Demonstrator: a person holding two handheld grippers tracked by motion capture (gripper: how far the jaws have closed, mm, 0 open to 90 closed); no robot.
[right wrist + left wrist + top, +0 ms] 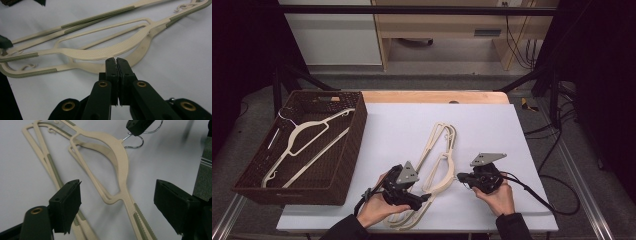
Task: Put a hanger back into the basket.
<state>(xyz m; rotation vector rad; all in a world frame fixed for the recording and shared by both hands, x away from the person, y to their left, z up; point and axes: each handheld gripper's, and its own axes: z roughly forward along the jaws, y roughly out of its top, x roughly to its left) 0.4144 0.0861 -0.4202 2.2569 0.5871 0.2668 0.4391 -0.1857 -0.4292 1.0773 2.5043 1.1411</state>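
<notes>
Two cream plastic hangers (439, 150) lie stacked on the white table cover (497, 130), with their metal hooks toward the right hand. My right gripper (460, 176) is shut at the top hanger's neck (100, 52), with its jaws (116, 60) pressed together on the wire hook. In the left gripper view that same gripper's tip (138, 125) pinches the hook wire (156, 128), and a second hook (136, 143) lies beneath. My left gripper (424, 199) is open, its jaws (120, 197) standing wide on either side of a hanger arm (117, 152) without touching it.
A dark woven basket (354, 145) stands at the left edge of the table, with one cream hanger (307, 135) lying inside. A cable (542, 197) trails from the right gripper across the cover's right side. A desk and wires stand beyond the table.
</notes>
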